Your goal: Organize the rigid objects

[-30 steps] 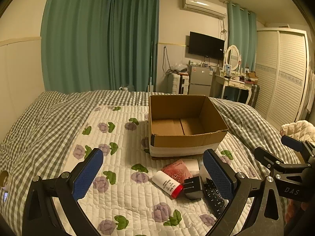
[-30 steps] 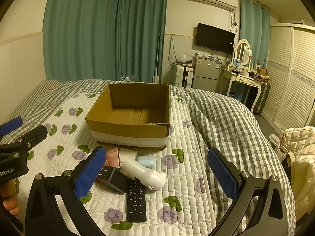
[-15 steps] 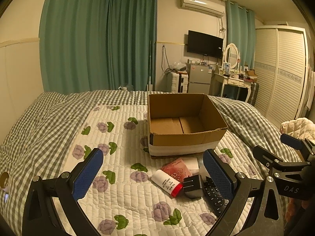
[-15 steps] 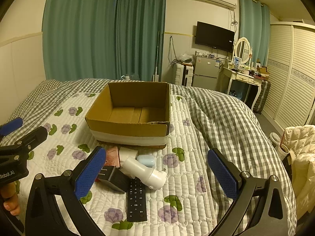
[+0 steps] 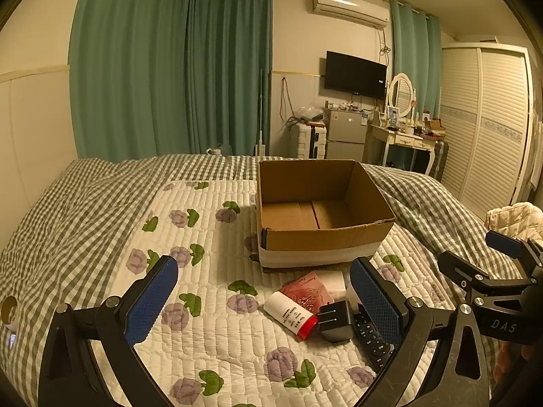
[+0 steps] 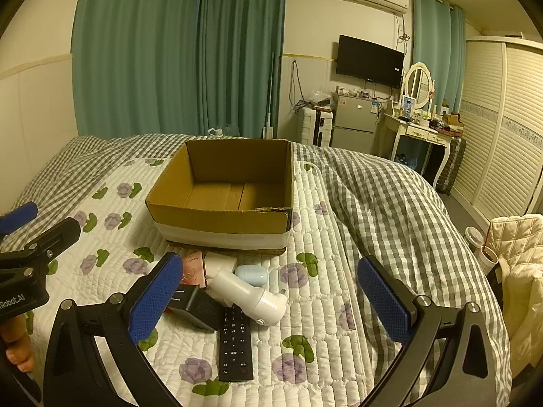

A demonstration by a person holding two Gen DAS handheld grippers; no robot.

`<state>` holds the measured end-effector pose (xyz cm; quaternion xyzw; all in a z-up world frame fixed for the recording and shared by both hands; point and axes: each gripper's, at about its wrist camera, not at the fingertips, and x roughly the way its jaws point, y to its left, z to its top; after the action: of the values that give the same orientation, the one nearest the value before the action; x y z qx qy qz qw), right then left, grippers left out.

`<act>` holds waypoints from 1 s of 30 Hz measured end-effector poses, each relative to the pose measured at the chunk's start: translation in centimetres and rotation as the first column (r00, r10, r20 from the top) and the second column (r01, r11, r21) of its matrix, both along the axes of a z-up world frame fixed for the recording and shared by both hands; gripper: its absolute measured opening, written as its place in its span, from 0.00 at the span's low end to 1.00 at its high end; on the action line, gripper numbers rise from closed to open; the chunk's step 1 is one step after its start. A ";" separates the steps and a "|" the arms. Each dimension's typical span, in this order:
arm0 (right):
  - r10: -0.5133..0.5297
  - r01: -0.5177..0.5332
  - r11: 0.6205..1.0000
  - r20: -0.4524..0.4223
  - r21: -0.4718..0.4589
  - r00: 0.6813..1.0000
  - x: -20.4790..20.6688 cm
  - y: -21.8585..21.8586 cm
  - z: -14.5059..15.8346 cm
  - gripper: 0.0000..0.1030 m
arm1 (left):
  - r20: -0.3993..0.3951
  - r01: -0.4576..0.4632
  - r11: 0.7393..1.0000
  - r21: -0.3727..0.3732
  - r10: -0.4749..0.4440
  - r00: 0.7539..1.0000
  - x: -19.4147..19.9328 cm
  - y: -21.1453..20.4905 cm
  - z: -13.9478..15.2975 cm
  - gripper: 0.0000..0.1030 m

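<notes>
An open, empty cardboard box [image 5: 322, 210] [image 6: 224, 193] sits on the quilted bed. In front of it lies a pile: a white bottle with a red cap [image 5: 290, 314], a red booklet [image 5: 307, 293], a black charger [image 5: 334, 320] [image 6: 195, 305], a black remote [image 6: 235, 342] [image 5: 370, 335], a white handheld device [image 6: 249, 296], a pale blue case [image 6: 251, 274] and a white box [image 6: 220, 262]. My left gripper [image 5: 264, 300] is open and empty, hovering before the pile. My right gripper [image 6: 269, 300] is open and empty, above the pile's right side.
The floral quilt [image 5: 190, 271] lies over a grey checked duvet [image 6: 380, 196]. A cream jacket [image 6: 519, 264] hangs at the bed's right edge. A dressing table [image 6: 420, 129], fridge and wardrobe stand beyond the bed.
Both grippers have barely moved; the views shifted very slightly. Nothing was picked up or released.
</notes>
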<state>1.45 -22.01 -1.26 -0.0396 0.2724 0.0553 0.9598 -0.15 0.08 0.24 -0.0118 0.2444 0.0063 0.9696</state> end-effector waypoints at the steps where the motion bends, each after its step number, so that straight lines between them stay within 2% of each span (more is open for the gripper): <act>1: -0.001 0.001 1.000 0.000 -0.004 1.000 -0.1 0.0 -0.1 1.00 | 0.000 -0.002 1.000 0.000 0.002 1.000 0.0 0.0 0.0 1.00; 30: -0.003 0.003 1.000 -0.015 -0.006 1.000 0.3 0.1 -0.2 1.00 | -0.004 -0.002 1.000 0.003 0.002 1.000 0.0 0.0 -0.3 1.00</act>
<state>1.74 -21.86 -1.50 -0.0417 0.2800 0.0534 0.9576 -0.15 0.07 -0.09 -0.0109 0.2465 0.0076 0.9690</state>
